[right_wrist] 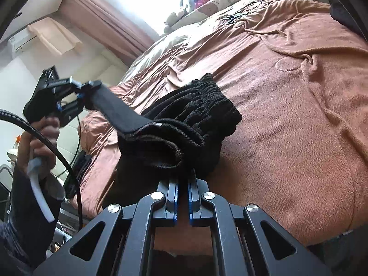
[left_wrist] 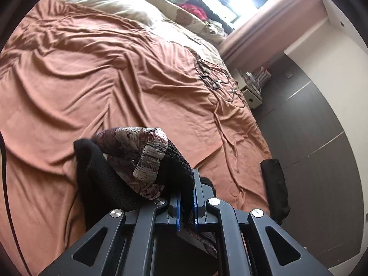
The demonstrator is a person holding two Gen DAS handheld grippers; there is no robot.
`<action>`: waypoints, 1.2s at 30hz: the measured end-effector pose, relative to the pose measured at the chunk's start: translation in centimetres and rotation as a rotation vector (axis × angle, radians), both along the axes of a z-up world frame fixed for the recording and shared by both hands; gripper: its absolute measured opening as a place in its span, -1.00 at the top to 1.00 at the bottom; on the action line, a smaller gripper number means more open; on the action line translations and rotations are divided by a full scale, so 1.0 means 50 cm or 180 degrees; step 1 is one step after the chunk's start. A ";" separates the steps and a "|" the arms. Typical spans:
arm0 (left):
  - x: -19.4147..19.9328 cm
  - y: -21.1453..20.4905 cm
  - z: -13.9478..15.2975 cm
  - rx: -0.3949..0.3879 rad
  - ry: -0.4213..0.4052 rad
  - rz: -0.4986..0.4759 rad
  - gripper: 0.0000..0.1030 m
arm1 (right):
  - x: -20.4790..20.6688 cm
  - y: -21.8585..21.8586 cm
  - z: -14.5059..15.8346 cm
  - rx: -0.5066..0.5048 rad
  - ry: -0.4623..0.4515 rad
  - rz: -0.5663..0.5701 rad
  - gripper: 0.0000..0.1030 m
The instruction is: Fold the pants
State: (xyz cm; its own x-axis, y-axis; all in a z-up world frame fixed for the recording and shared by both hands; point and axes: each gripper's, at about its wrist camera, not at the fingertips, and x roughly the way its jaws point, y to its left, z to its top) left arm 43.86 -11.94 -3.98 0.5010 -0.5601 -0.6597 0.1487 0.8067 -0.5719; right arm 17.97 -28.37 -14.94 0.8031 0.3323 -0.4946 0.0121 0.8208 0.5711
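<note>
The black knit pants [right_wrist: 191, 119] lie bunched on the rust-brown bedsheet [right_wrist: 299, 115], elastic waistband up. My left gripper [right_wrist: 88, 94], held in a person's hand [right_wrist: 41, 135], is raised at the left and shut on a stretched strip of the pants. In the left wrist view that gripper [left_wrist: 187, 184] pinches black fabric between its blue pads, with a patterned maroon-and-grey lining [left_wrist: 142, 156] turned outward. My right gripper [right_wrist: 182, 180] sits low at the near edge of the pile, jaws shut with the pants' thick hem at its tips.
A tangle of dark cables [left_wrist: 211, 78] lies on the sheet toward the bed's far side. Pillows and plush toys [left_wrist: 181, 11] sit at the head under a bright window. A black bundle [left_wrist: 274, 191] rests at the bed's edge. A white bedside unit [left_wrist: 251, 93] stands beyond.
</note>
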 end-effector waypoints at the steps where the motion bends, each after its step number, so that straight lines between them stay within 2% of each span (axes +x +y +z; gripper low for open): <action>1: 0.008 -0.009 0.001 0.0015 -0.0005 -0.0022 0.85 | -0.003 -0.001 -0.001 0.0020 0.0003 -0.0001 0.95; 9: 0.083 -0.083 -0.017 0.0136 0.0042 -0.0205 0.85 | -0.015 -0.006 -0.013 0.0080 0.0041 -0.0016 0.95; 13: 0.124 -0.121 -0.041 0.0240 0.0133 -0.0295 0.85 | -0.014 -0.009 -0.018 0.0126 0.0058 -0.0030 0.95; 16: 0.154 -0.154 -0.063 0.0337 0.0250 -0.0383 0.77 | -0.011 -0.008 -0.021 0.0139 0.0078 -0.0037 0.95; 17: 0.162 -0.166 -0.072 0.0367 0.0291 -0.0427 0.56 | -0.010 -0.008 -0.022 0.0142 0.0088 -0.0045 0.95; 18: 0.166 -0.176 -0.079 0.0354 0.0323 -0.0475 0.25 | -0.012 -0.008 -0.022 0.0151 0.0095 -0.0052 0.95; 19: 0.166 -0.186 -0.085 0.0323 0.0348 -0.0532 0.07 | -0.010 -0.008 -0.025 0.0168 0.0114 -0.0061 0.95; 20: 0.165 -0.194 -0.089 0.0308 0.0353 -0.0579 -0.22 | -0.009 -0.008 -0.026 0.0171 0.0126 -0.0066 0.95; 21: 0.159 -0.203 -0.091 0.0323 0.0330 -0.0618 -0.34 | -0.009 -0.007 -0.027 0.0170 0.0133 -0.0069 0.95; 26: 0.144 -0.201 -0.107 0.0470 0.0381 -0.0620 -0.35 | -0.005 -0.010 -0.026 0.0247 0.0190 -0.0053 0.91; 31: 0.140 -0.181 -0.123 0.0816 0.0416 -0.0585 -0.35 | -0.014 -0.004 -0.007 0.0150 0.0163 -0.0075 0.85; 36: 0.130 -0.201 -0.145 0.1160 0.0425 -0.0783 -0.35 | -0.029 0.001 0.005 0.0089 0.0100 -0.0057 0.83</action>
